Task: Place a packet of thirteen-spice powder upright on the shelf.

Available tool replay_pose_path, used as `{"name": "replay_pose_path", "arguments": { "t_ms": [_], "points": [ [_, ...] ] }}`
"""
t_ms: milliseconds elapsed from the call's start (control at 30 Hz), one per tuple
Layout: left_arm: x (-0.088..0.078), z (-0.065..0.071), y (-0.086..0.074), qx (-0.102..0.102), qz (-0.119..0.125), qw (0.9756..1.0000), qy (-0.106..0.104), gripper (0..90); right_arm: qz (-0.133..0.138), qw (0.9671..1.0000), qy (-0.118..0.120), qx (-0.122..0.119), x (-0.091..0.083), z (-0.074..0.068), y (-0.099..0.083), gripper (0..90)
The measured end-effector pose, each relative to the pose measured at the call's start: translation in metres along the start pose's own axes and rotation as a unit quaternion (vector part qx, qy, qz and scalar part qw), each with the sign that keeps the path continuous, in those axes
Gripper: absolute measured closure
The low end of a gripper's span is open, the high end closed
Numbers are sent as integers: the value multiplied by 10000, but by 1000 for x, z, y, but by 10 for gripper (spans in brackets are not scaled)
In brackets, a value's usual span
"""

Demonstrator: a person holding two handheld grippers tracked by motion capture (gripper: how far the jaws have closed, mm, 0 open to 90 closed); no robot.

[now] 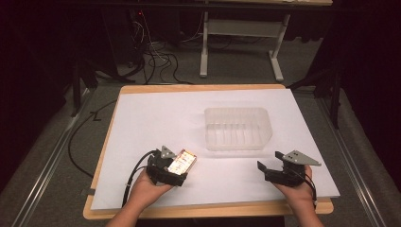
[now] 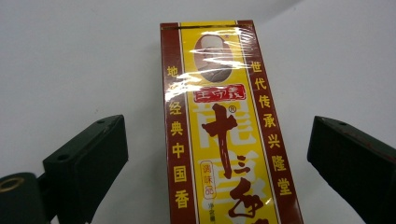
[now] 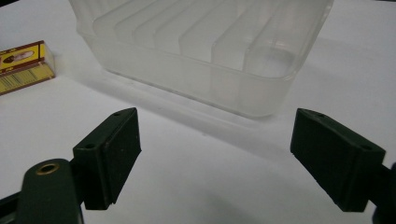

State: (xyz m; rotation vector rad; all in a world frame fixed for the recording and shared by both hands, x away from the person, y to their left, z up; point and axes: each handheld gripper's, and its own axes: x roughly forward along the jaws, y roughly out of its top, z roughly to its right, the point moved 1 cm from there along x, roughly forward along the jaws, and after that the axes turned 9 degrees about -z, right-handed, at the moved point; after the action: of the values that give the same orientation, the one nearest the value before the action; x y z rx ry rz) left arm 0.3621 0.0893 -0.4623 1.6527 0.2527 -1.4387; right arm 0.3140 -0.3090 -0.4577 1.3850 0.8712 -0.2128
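White sheeting [image 1: 142, 123] covers the wooden table [image 1: 198, 88], with dark floor, loose cables and a desk frame behind it. All positions below are referenced to the clear plastic container [image 1: 238, 128], which sits on the sheet toward the far right of centre.

Left of and nearer than the container, the left gripper [image 1: 176, 166] is positioned at the seasoning box [image 1: 182, 161]. The left gripper view shows the yellow-and-red seasoning box [image 2: 224, 121] lying flat on the sheet between the two black jaws. The jaws stand wide, with a clear gap on each side of the box; neither pad touches it. The box is therefore not gripped.

Risk assessment:
- The box carries a glossy film wrap. A light or off-centre closure is likely to let it slip or rotate out.
- The box sits closer to the left jaw. That jaw would probably make contact first and push the box sideways across the sheet.
- Closing too high on the narrow edges could tip the box instead of clamping it.

Container status: the ribbed interior [image 3: 196, 32] holds nothing visible. The seasoning box [image 3: 23, 65] lies outside it, apart from its left wall.

Right of and nearer than the container, the right gripper [image 1: 268, 163] rests at the table edge. Its jaws are wide apart with nothing between them, facing the container's near wall.
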Motion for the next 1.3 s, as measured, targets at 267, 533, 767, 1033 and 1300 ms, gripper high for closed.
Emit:
{"name": "replay_pose_path", "arguments": {
  "t_ms": [267,533,767,1033,1300],
  "points": [
    [0,4,12,154,-389,9990,176,59,9,9999,-5,103,-4,4,-2,165],
    [2,4,17,105,-742,9971,125,88,-6,9999,7,134,-5,5,-2,164],
    [4,3,21,116,-1026,9946,112,107,8,9999,-9,159,-6,7,-2,165],
    [11,3,25,190,-1584,9871,102,132,-20,9999,-15,151,-5,5,-2,165],
    [13,1,31,230,-1936,9808,110,167,-43,9999,-14,164,-5,6,-2,167]
  ]
}}
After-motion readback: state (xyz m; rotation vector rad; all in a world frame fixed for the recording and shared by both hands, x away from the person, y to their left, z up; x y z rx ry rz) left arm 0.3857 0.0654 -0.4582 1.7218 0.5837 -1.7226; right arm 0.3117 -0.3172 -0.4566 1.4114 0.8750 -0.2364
